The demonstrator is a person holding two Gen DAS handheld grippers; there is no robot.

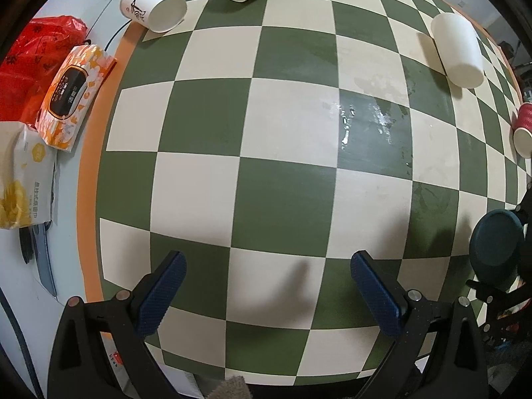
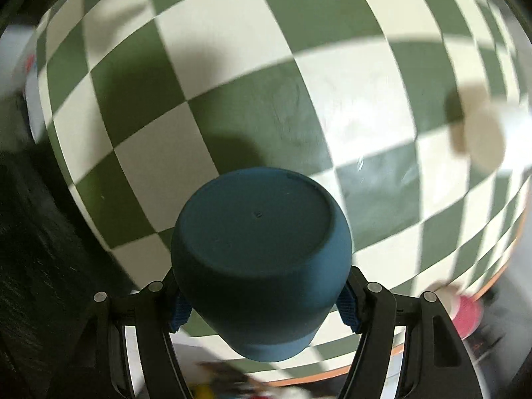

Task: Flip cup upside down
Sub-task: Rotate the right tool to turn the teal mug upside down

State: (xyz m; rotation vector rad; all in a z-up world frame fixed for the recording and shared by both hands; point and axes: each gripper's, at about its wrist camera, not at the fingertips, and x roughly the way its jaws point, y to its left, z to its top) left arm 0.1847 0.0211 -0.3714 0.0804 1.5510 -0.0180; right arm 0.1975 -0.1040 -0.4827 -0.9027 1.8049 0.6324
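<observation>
The right gripper (image 2: pixel 262 312) clamps a dark teal cup (image 2: pixel 261 259) by its sides, its flat base facing the camera, held above the green-and-cream checkered table (image 2: pixel 232 106). The left gripper (image 1: pixel 267 294) hangs with its blue-padded fingers (image 1: pixel 163 294) spread wide, gripping nothing. Three white paper cups (image 1: pixel 460 48) lie on their sides toward the table's far edge, a red cup (image 1: pixel 525 129) at its right edge. Tissue packs (image 1: pixel 74 91) and a red bag (image 1: pixel 33 53) sit beyond its left edge.
</observation>
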